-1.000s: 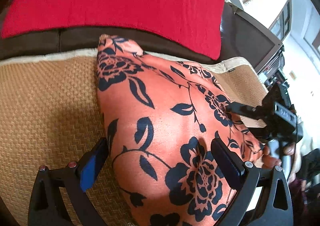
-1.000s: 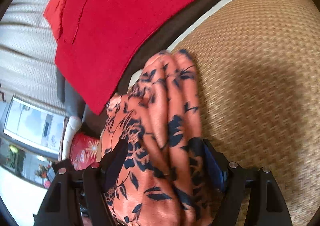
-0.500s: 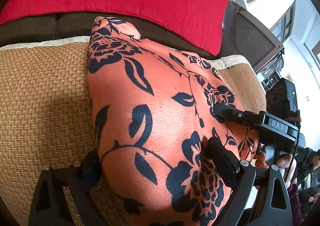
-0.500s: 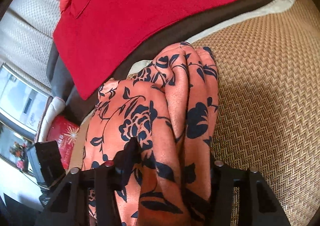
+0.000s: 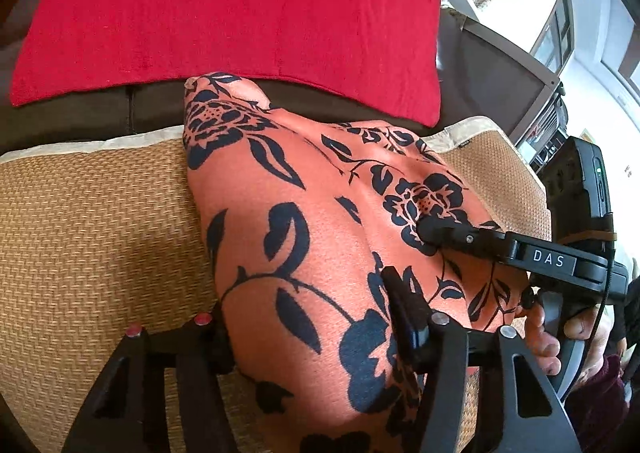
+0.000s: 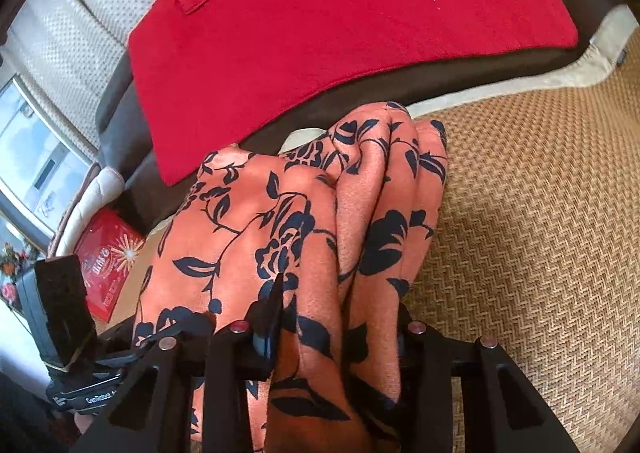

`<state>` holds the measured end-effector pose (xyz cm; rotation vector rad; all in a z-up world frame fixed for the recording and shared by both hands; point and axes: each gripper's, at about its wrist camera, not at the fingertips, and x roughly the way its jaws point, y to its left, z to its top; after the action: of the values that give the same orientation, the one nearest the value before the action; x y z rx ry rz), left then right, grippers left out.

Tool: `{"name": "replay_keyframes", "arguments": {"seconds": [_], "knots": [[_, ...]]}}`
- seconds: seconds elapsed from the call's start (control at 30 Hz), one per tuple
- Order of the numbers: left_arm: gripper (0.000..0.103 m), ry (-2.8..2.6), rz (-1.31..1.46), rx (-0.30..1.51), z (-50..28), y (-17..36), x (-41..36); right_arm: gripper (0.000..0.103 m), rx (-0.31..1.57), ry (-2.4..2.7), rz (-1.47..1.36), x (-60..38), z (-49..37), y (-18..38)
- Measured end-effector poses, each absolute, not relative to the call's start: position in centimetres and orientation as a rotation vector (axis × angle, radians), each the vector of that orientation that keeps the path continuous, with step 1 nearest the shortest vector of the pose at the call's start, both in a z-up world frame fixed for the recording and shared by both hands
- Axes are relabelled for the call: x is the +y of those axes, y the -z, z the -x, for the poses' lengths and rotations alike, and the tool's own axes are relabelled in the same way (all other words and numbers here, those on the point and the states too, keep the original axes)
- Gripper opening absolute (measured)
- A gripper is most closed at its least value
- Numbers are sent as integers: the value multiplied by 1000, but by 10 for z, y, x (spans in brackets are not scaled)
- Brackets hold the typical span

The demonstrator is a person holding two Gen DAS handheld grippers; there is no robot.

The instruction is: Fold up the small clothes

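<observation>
An orange garment with black flowers (image 5: 304, 221) lies bunched on a woven tan mat (image 5: 88, 221). My left gripper (image 5: 308, 325) is shut on its near edge, with cloth filling the space between the fingers. My right gripper (image 6: 336, 317) is shut on another part of the same garment (image 6: 320, 213), which folds in thick pleats ahead of it. The right gripper also shows in the left wrist view (image 5: 460, 233), lying on the cloth to the right. The garment's far end reaches the mat's back border.
A red cloth (image 5: 240, 13) lies on a dark brown sofa back (image 5: 80, 113) behind the mat. The woven mat (image 6: 540, 233) spreads right in the right wrist view. A red box (image 6: 108, 261) and window stand at left.
Both grippers have closed further onto the garment and bunched it. The far end of the cloth has slid back toward me from the sofa back.
</observation>
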<state>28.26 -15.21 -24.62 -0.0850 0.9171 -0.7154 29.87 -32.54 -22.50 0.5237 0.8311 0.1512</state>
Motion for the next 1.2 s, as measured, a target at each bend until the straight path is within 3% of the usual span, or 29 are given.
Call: {"name": "replay_keyframes", "arguments": {"seconds": [0.63,1.03,1.1,1.2], "knots": [[59,635,24,835,-224,202,-96,38,703,-228,-470,-277,-290,188],[63,553,-30,987,-220,245,-89,39,851,-192,-492,-276,-303,224],[64,546,0,1012,-220,249,-86,41,879,-180,-521,-278,-306,233],[68,525,-3,1008,-217,244,-81,52,887,-165,-562,-282,-305,235]]}}
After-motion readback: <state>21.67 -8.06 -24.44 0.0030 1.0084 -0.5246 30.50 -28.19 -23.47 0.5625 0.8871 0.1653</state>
